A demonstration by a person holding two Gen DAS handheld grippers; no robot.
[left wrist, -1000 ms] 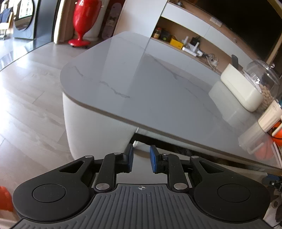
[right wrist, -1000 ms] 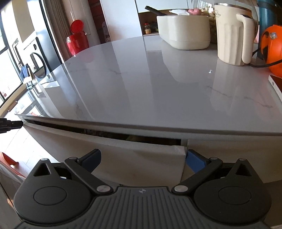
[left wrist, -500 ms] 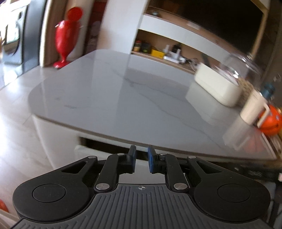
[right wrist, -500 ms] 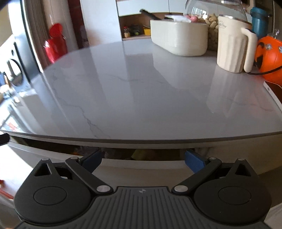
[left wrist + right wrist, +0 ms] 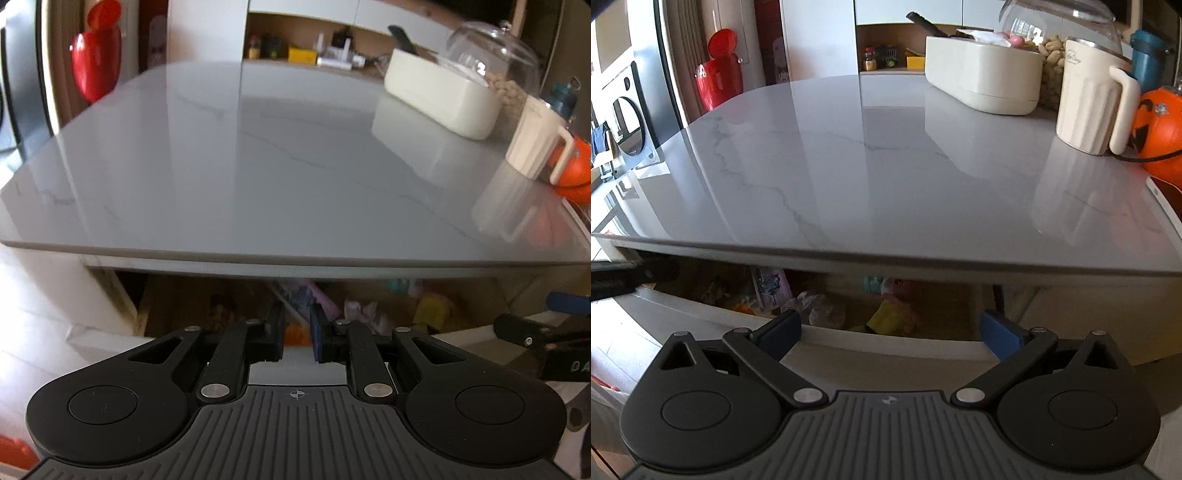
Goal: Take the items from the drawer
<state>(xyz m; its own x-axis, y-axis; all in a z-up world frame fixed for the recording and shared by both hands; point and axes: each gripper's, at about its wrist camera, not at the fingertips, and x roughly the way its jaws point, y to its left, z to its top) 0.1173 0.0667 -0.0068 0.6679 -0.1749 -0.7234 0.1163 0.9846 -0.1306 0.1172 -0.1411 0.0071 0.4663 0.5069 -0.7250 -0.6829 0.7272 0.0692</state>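
Where legible, the right gripper point(image 5: 890, 328) reads "DA".

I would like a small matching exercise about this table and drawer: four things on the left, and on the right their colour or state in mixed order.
Things:
1. drawer
2. jug
3. pumpkin bucket
4. right gripper

States or colours:
A. orange
B. jaws wide apart, nothing between them
C. pulled out, toys and packets inside
D. cream, with a handle

Pairs: 1-C, 2-D, 3-A, 4-B
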